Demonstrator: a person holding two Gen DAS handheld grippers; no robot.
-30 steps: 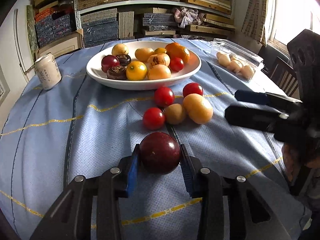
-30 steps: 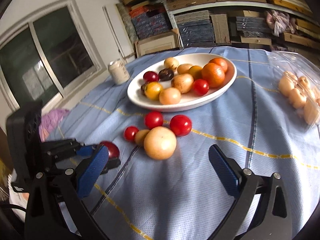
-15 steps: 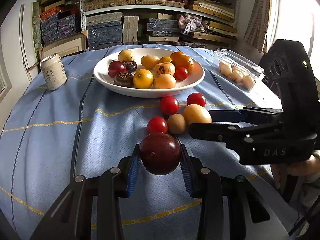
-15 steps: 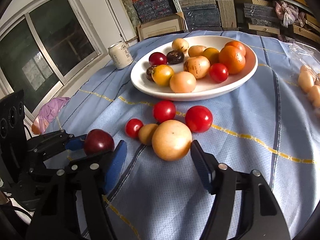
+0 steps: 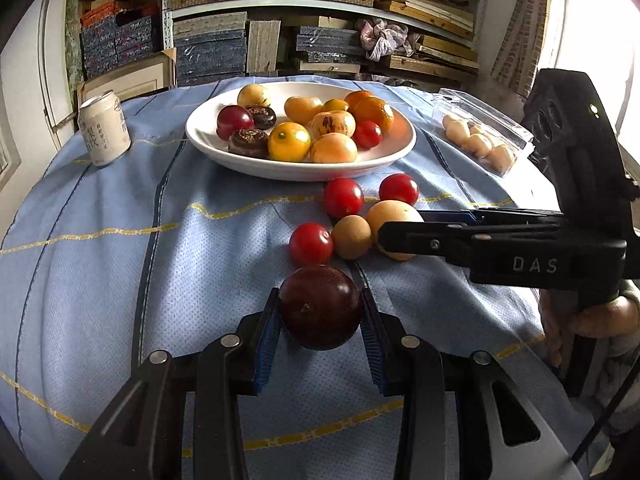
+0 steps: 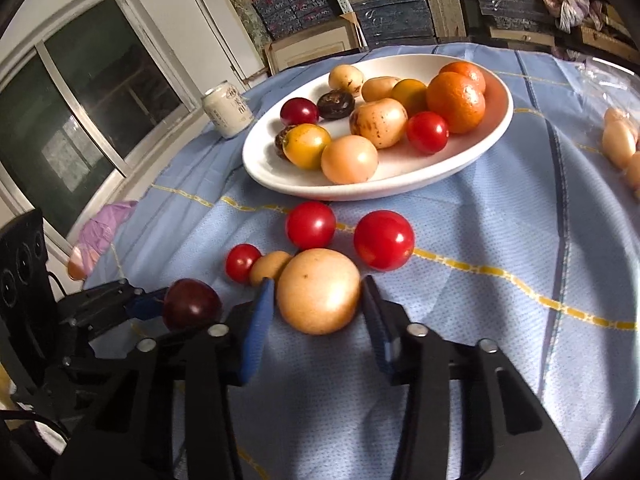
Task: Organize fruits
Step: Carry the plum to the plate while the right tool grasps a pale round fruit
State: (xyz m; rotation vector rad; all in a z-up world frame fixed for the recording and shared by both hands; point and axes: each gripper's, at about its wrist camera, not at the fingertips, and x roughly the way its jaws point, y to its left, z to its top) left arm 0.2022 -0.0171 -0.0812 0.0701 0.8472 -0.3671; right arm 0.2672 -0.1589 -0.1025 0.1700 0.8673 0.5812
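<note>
Left gripper (image 5: 320, 316) clamps glossy round plum (image 5: 320, 312) (dark red); right gripper (image 6: 318, 300) flanks matte peach (image 6: 318, 290).

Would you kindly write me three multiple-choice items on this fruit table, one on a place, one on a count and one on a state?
1. Where is the can relative to the plate?
A) inside it
B) beside it, on the tablecloth
C) balanced on its rim

2. How many red tomatoes lie outside the plate?
A) one
B) three
C) five

3. What does the left gripper hold?
A) nothing
B) a tomato
C) the dark plum

Answers:
1 B, the can stands on the tablecloth, apart from the plate.
2 B, three lie on the tablecloth before the rim.
3 C, its pads press the plum's sides.
</note>
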